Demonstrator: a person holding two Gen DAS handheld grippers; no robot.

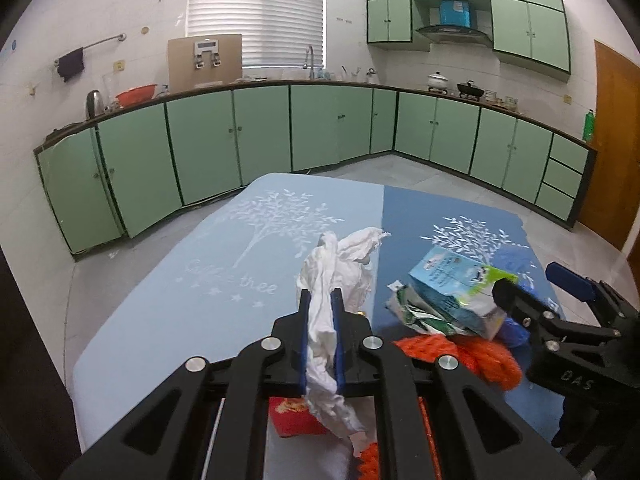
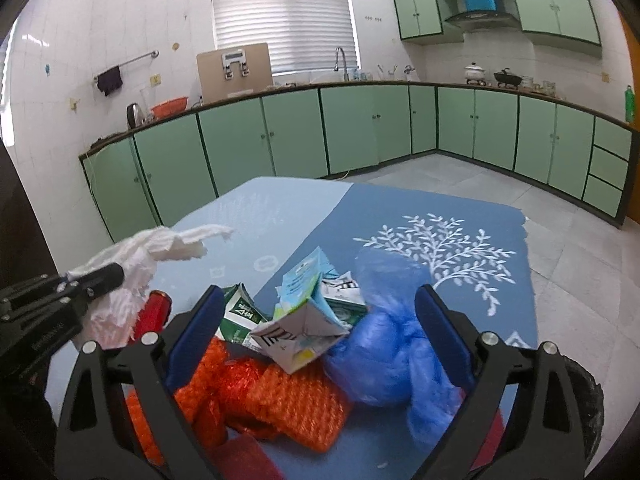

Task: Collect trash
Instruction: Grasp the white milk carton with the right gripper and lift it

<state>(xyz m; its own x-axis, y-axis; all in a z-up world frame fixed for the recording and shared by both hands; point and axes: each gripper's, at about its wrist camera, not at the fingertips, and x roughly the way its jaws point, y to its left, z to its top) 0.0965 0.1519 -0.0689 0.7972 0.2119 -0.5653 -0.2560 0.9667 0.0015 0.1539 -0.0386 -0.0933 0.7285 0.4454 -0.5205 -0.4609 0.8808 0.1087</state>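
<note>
Over the blue tree-print tablecloth [image 1: 168, 304], tissue lifted, carton next.
At left, the left gripper [image 1: 320, 340] is clamped on crumpled white tissue paper [image 1: 340, 264]; rightward, the right gripper [image 2: 316, 332] gapes around a crushed light-blue milk carton [image 2: 308, 320] and should centre before squeezing.

on the table [image 2: 460, 204], the carton [image 2: 304, 320] lies between netting [image 2: 296, 404] and bag [image 2: 384, 360].

Green cabinets [image 1: 260, 136] line the white tiled walls [image 1: 100, 12] under a dark counter [image 1: 280, 83]. Above the counter hangs a window blind [image 1: 256, 12]; below, grey floor tiles [image 2: 500, 188].
</note>
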